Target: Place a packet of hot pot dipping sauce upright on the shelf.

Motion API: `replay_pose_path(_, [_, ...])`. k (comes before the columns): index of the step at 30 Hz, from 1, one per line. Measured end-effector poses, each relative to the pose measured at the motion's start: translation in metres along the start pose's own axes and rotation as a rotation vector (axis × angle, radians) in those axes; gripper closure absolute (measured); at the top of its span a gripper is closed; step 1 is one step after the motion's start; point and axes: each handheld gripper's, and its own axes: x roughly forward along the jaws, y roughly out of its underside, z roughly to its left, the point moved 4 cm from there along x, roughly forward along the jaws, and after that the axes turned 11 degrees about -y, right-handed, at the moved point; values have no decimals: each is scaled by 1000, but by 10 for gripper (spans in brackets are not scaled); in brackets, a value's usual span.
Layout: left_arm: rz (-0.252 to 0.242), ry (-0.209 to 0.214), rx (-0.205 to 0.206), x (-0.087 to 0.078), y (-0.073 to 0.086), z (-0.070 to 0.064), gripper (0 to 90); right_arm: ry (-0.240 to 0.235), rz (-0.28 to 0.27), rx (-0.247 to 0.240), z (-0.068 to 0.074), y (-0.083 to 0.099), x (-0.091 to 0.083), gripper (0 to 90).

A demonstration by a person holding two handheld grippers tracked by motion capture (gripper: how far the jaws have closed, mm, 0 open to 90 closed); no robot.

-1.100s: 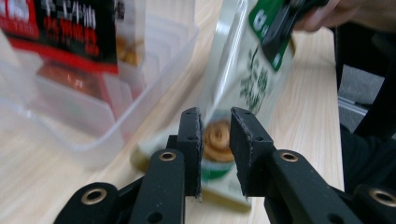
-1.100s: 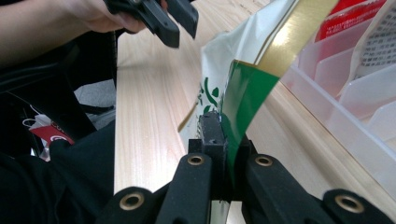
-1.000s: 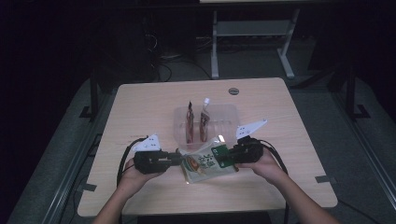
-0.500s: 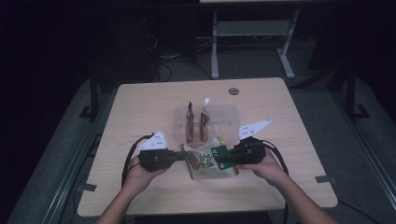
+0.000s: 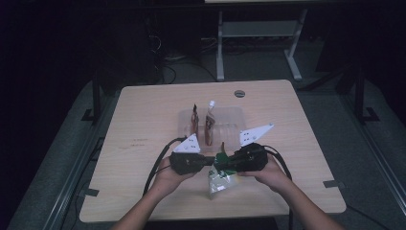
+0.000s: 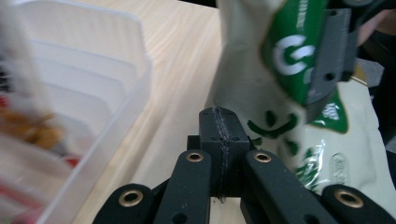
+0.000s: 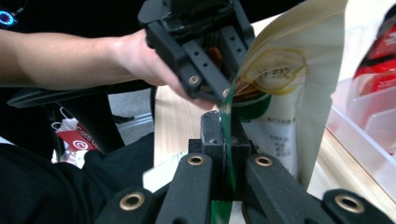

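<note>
Right gripper [image 5: 229, 163] clamped tight on the green-and-cream pouch's [image 5: 219, 178] top edge | left gripper [image 5: 212, 162] jaws pressed together, pinching nothing, just at 9 o'clock of the pouch | pouch hung above the table [image 5: 143, 124] near its front edge, at 6 o'clock of the clear rack [image 5: 234, 120] | both hands close together.
</note>
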Motion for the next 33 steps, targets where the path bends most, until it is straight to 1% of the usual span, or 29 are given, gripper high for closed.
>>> replay_pose_path(3, [10, 6, 3, 2, 2, -1, 898, 13, 5, 6, -2, 3, -2, 900])
replay_pose_path(5, [10, 12, -18, 1, 3, 1, 898, 15, 0, 7, -3, 3, -3, 900])
replay_pose_path(7, [4, 9, -21, -1, 3, 3, 898, 24, -7, 7, -3, 3, -5, 900])
replay_pose_path(9, [6, 13, -22, -4, 4, 5, 898, 27, -20, 19, -3, 3, -9, 900])
replay_pose_path(11, [-2, 9, -29, -6, 4, 5, 896, 35, -26, 22, -3, 3, -11, 900])
replay_pose_path(12, [5, 8, -24, -8, 4, 6, 878, 37, -28, 23, -3, 3, -13, 900])
replay_pose_path(15, [6, 2, -23, -14, 6, 7, 831, 46, -32, 23, -3, 3, -15, 900])
replay_pose_path(17, [15, 3, -28, -17, 8, 7, 787, 50, -36, 20, -3, 3, -16, 900])
replay_pose_path(18, [23, -6, -21, -19, 11, 8, 753, 52, -39, 18, -3, 3, -17, 900])
replay_pose_path(19, [35, -11, -17, -21, 13, 8, 676, 54, -46, 19, -3, 2, -19, 900])
replay_pose_path(20, [42, -15, -15, -23, 15, 9, 676, 54, -46, 19, -3, 2, -19, 900])
replay_pose_path(21, [48, -17, -15, -24, 18, 10, 615, 58, -49, 16, -3, 1, -20, 900])
replay_pose_path(22, [56, -15, -25, -26, 20, 10, 615, 58, -49, 16, -3, 1, -20, 900])
replay_pose_path(23, [66, -15, -30, -29, 24, 10, 591, 60, -52, 15, -2, 0, -21, 900])
replay_pose_path(25, [89, -13, -26, -33, 29, 11, 533, 68, -58, 11, -2, -2, -24, 900])
replay_pose_path(27, [108, -17, -26, -38, 34, 12, 493, 77, -63, 4, -2, -3, -27, 900])
replay_pose_path(28, [109, -18, -27, -40, 37, 13, 459, 85, -66, -7, -4, -6, -31, 900])
replay_pose_path(30, [126, -10, -45, -44, 44, 13, 451, 93, -65, -4, -4, -7, -33, 900])
replay_pose_path(32, [136, -10, -41, -47, 50, 13, 429, 107, -71, -11, -5, -11, -38, 900])
replay_pose_path(33, [146, -13, -46, -50, 54, 13, 418, 112, -72, -17, -5, -13, -39, 900])
